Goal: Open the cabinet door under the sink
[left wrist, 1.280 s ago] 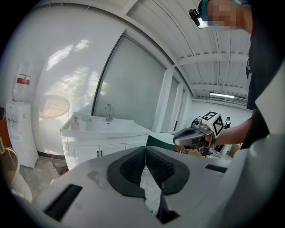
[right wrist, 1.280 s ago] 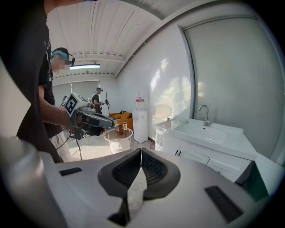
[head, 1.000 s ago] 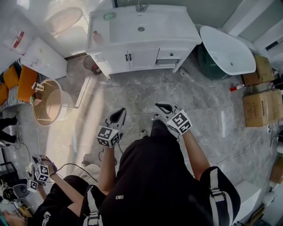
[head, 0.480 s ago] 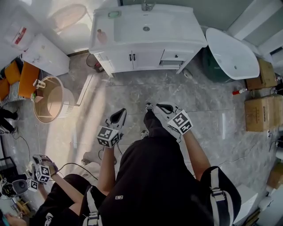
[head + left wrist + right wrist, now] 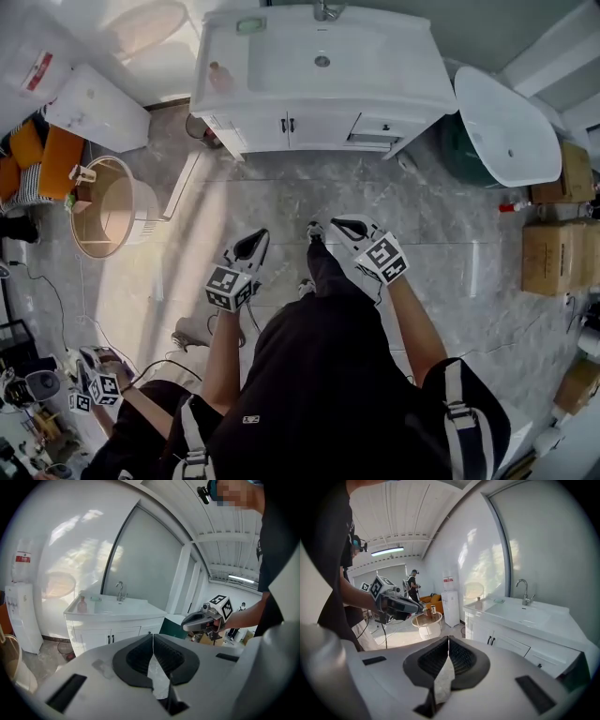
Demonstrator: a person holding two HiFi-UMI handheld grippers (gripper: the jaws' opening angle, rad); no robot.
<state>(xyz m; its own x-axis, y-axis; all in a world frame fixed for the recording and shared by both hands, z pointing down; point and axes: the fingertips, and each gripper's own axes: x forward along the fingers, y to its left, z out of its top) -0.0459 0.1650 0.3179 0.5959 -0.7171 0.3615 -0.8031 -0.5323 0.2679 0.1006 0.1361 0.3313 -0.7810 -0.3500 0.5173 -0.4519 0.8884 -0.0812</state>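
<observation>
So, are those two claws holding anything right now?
Nothing. The left gripper and right gripper are both shut and empty, away from the cabinet doors.

The head view looks steeply down from above the person, the sink cabinet well off at its top edge. Each gripper view rides just behind its own jaws, facing that cabinet from afar. All three share it; the left gripper view also shows the right gripper, the right gripper view the left gripper
</observation>
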